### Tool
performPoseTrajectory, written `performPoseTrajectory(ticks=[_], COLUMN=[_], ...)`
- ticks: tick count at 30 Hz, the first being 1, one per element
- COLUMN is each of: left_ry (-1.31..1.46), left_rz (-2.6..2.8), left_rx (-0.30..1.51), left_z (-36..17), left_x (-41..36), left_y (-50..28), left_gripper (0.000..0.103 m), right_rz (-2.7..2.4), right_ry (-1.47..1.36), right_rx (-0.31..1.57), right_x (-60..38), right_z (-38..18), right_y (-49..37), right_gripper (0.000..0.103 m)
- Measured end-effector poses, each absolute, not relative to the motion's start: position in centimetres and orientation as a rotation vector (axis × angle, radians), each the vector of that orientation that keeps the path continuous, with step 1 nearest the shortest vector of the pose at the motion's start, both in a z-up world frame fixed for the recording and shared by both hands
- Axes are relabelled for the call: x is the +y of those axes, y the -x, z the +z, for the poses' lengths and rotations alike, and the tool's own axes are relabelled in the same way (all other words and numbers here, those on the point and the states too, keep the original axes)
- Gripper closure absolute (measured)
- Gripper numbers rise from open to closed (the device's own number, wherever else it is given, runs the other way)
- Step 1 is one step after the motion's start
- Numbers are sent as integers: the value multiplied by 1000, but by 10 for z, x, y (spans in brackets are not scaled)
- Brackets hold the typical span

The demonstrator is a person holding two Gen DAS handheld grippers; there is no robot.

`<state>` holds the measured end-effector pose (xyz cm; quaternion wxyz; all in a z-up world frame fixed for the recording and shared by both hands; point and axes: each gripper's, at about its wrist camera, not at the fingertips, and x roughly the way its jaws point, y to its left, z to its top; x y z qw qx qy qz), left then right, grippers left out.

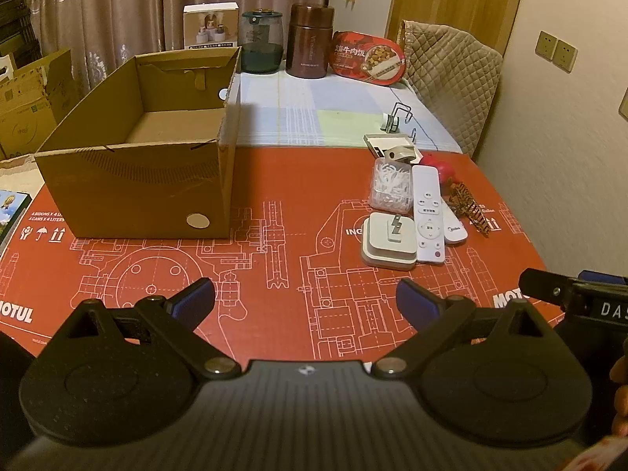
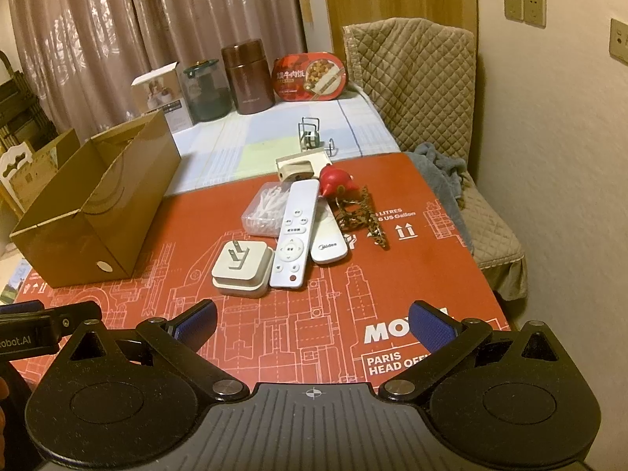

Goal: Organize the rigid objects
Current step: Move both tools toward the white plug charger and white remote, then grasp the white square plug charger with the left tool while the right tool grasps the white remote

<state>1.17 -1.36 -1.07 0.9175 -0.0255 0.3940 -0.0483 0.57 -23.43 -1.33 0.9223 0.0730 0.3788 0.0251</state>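
Each claw, left (image 1: pixel 305 300) and right (image 2: pixel 313 318), is built of black linkages with silver screws, round discs and blue ribbed pads (image 2: pixel 431 324).

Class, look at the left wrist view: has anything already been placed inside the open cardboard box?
No. The cardboard box shows only its bare floor, while the white remote and the plug adapter lie on the red mat outside it.

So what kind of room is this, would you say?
Probably a home dining room: a table with food jars, a padded chair and curtains.
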Motion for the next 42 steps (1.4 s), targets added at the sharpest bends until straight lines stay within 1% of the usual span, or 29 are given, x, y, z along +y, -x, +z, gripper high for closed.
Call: performPoseTrajectory(ticks=[11,22,32,35,36,38,40,42], left_ry=[32,19,-20,-47,-55,-60,-74,-85], left_rz=[-130,-199,-345,-373,-376,-381,-382,-379], left_rx=[814,842,873,860,863,875,878,883], left_z=[-17,-42,-80,-88,-91,-96,-100,-105], left_x=[-15,-34,-77,-89,-92,-95,-98,-100], left_y=[-22,-67,-115,-125,-129,-136,-142,-147], left_gripper=[6,7,20,22,23,30,31,33], right_rz=[39,2,-41,-67,-71,-73,-73,-68], right_ry=[-139,-120,-156,-167,-175,-185,-188,-189], right_rx=[769,774,786,785,787,792,798,803], right_x=[-234,-242,-252,-258,-260,-262,-263,-263], right_z=[-15,-27,-42,-43,-44,-45,-46,-47], right_y=[-12,-45,-75,-79,-80,-81,-82,-84], right_gripper=[2,2,3,3,3,4,7,8])
